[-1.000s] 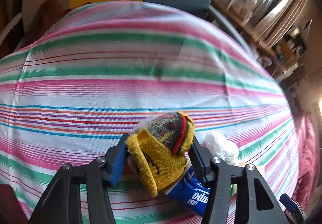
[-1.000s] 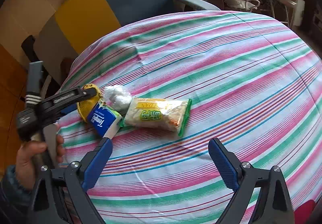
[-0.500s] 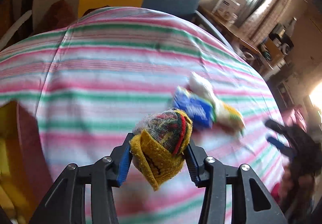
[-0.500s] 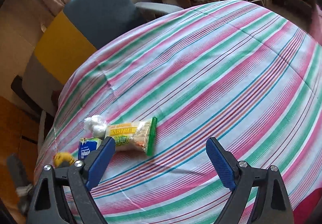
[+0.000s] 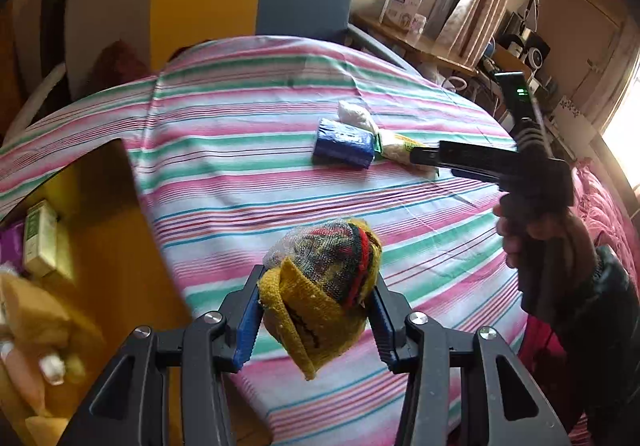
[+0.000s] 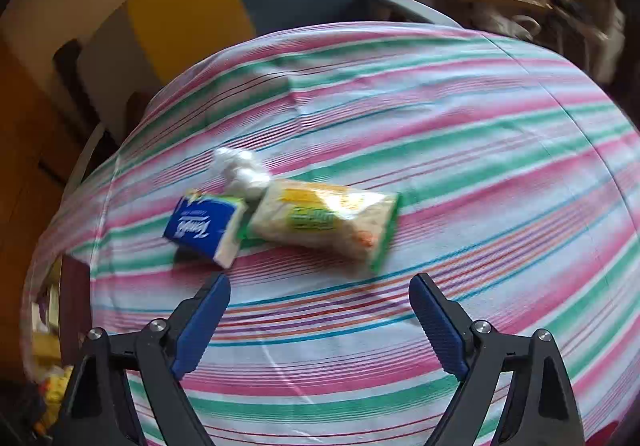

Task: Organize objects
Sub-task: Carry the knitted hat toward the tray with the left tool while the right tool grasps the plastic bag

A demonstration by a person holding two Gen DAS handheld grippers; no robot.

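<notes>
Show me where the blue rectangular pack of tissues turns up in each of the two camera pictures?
Left wrist view: the blue rectangular pack of tissues lies upper centre, far across the striped tablecloth.
Right wrist view: the same pack lies left of centre, just beyond the open right gripper.
Shared landmark: the yellow-and-green plastic snack packet lies right beside the pack, also seen in the left view.
</notes>
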